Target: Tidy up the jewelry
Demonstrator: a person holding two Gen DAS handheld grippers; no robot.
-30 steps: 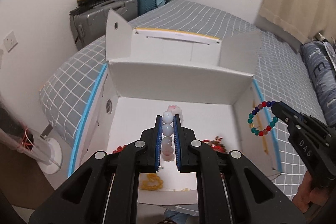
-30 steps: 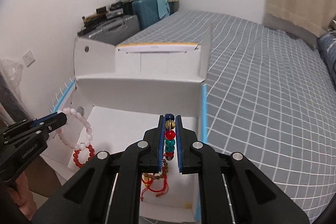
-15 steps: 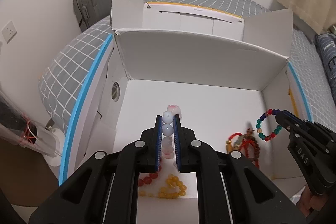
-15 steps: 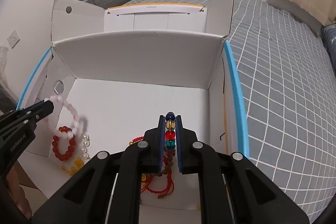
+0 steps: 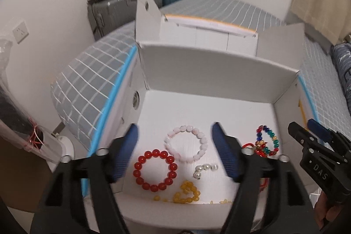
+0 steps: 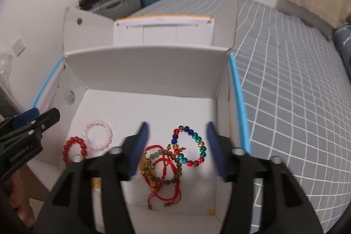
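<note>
A white cardboard box lies open on the bed. My left gripper is open above its floor; a pale pink bead bracelet lies flat between the fingers. My right gripper is open too; a multicoloured bead bracelet lies under it. Also in the box are a red bead bracelet, yellow beads, small pearls, and a tangle of red cord and brown beads.
The box has upright flaps at the back and blue tape along its side edges. A grey checked bedspread lies around it. Suitcases stand against the far wall. A clear plastic item is at the left, beside the bed.
Both grippers moved forward and down into the box and opened. The pink bracelet left my left gripper and the multicoloured one left my right; both now lie on the box floor.
</note>
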